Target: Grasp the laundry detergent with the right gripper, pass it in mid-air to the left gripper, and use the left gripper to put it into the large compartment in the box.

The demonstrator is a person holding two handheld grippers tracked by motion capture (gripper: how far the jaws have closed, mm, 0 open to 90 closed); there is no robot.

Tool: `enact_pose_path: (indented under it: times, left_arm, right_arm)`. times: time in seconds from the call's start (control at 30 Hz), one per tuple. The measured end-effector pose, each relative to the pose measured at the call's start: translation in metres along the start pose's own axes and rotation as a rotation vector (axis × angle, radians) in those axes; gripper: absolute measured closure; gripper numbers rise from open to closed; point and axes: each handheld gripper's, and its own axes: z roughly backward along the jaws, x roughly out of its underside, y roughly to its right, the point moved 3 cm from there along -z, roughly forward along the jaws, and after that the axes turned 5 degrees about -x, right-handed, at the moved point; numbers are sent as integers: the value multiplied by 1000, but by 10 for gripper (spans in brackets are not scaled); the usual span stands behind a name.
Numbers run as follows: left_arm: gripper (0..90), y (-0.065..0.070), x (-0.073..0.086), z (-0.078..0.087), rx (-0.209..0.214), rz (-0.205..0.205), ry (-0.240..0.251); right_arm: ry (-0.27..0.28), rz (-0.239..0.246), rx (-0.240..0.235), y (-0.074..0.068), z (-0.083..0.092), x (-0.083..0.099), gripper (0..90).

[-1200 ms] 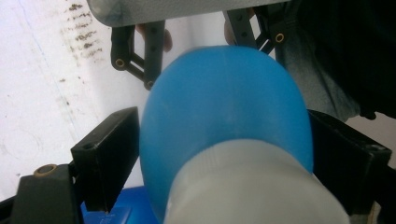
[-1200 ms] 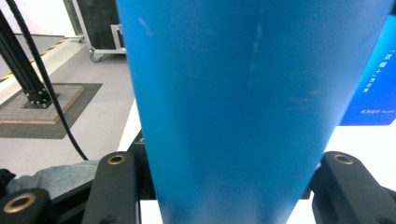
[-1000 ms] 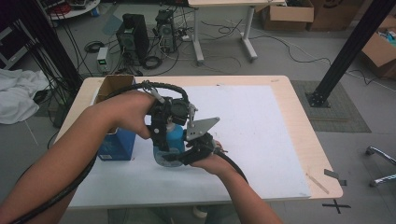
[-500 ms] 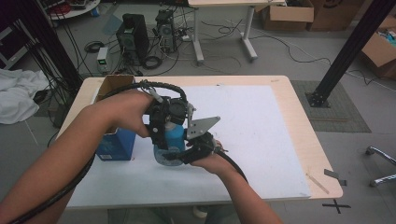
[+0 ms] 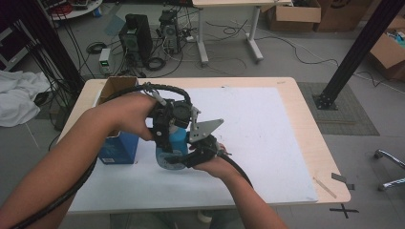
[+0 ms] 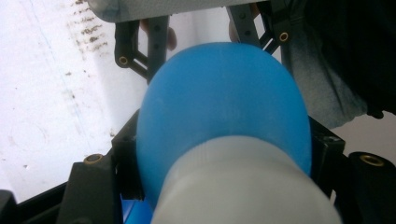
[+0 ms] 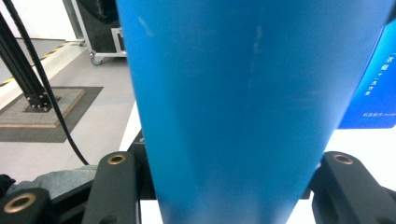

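Observation:
A blue bottle point(image 5: 177, 138) with a white cap stands on the white mat, held between both grippers. My left gripper point(image 5: 167, 125) comes down from above. Its jaws have just been closing and now sit against the white cap point(image 6: 243, 186) above the rounded blue shoulder point(image 6: 224, 98). My right gripper point(image 5: 192, 155) reaches in from the near side, shut on the bottle's blue body point(image 7: 243, 102), with its jaws on either side point(image 7: 224, 182). The bottle's base is hidden behind the hands.
A blue carton point(image 5: 117, 149) stands just left of the bottle, also seen as a blue carton point(image 7: 376, 79) behind it. An open cardboard box point(image 5: 117, 86) sits at the table's far left corner. The white mat point(image 5: 267, 124) stretches to the right.

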Motion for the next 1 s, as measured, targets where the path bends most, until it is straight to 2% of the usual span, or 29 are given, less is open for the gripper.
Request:
enact_pose_path:
  times: [0.27, 0.47, 0.57, 0.6, 0.77, 1.0]
  left_arm:
    - [373, -1, 1, -2, -3, -2, 2]
    - [379, 1, -1, -3, -14, 9, -32]
    - [383, 2, -3, -2, -33, 13, -46]
    - [384, 1, -3, -2, -35, 12, -46]
    - [385, -1, -3, 0, -25, 30, -39]
    - [384, -4, -8, -1, -16, 31, -45]
  right_arm:
    - [-5, -1, 1, 0, -1, 1, 454]
    - [-11, -3, -6, 0, -1, 1, 449]
    - [-11, 10, 5, 0, -1, 1, 438]
    - [-8, 11, 23, -1, 0, 0, 436]
    - [-1, -2, 36, 0, 3, 0, 430]
    - [18, -20, 34, 1, 5, 3, 416]
